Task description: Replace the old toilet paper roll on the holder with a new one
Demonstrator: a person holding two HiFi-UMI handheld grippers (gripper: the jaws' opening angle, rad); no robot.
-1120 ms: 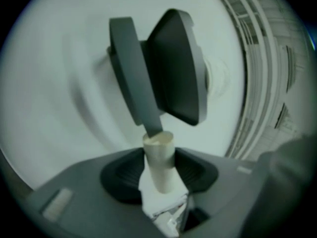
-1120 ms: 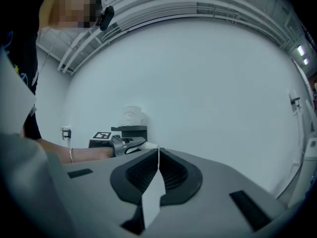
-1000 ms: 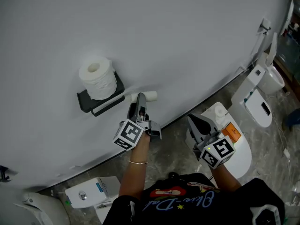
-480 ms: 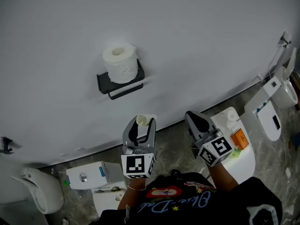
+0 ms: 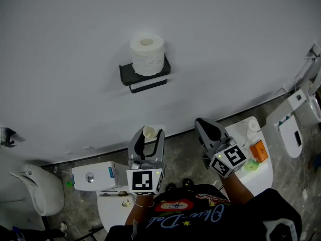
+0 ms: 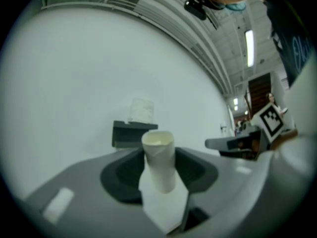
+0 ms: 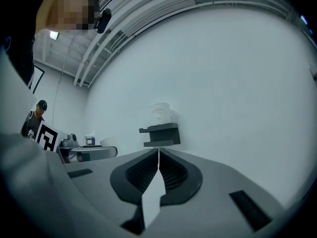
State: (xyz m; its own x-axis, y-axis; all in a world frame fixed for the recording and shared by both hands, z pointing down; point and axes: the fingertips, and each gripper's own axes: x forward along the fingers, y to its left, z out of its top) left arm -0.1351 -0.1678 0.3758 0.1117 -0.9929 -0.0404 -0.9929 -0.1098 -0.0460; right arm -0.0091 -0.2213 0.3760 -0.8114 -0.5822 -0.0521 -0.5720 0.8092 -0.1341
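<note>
Withdrawn from the holder [image 5: 131,73], left hand-held gripper [image 5: 149,139] pinches the cardboard tube [image 5: 149,131]; right hand-held gripper [image 5: 206,127] sits closed.

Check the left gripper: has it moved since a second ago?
Yes. The left gripper, shut on the cardboard tube, has pulled back from the black holder: it was at the holder's bar, now well clear of it.
</note>
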